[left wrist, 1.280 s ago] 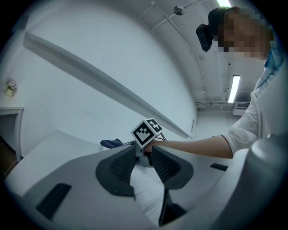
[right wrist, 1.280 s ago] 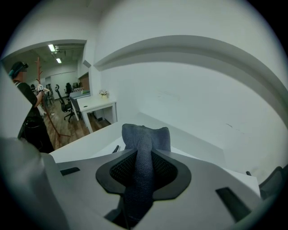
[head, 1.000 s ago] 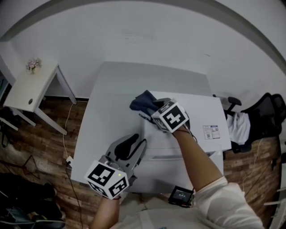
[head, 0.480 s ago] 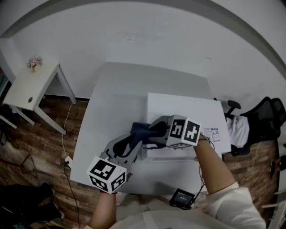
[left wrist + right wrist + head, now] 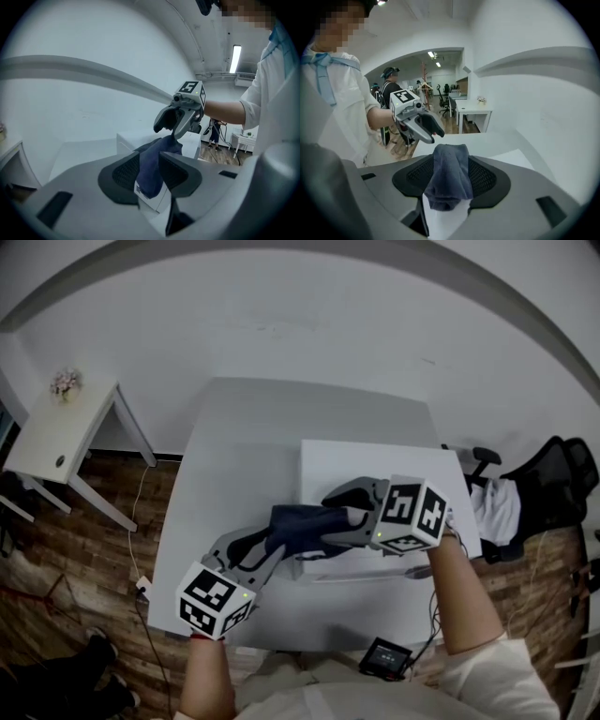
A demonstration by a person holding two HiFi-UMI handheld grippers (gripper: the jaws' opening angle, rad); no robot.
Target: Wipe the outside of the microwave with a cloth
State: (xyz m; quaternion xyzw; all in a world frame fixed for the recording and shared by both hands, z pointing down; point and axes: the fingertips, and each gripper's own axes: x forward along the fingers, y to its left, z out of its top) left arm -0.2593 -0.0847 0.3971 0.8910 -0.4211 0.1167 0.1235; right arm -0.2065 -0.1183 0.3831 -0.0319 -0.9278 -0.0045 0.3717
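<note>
The left gripper [image 5: 269, 547] stood parted around one end of the dark cloth [image 5: 302, 526], apparently not pinching it. The right gripper [image 5: 335, 509] had just been opening its jaws, released, with the cloth between them, at the front edge of the white microwave [image 5: 375, 460] on the table [image 5: 239, 427].

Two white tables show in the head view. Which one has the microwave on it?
The large central table bears the microwave. The small side table at the left edge holds flowers and no microwave.
</note>
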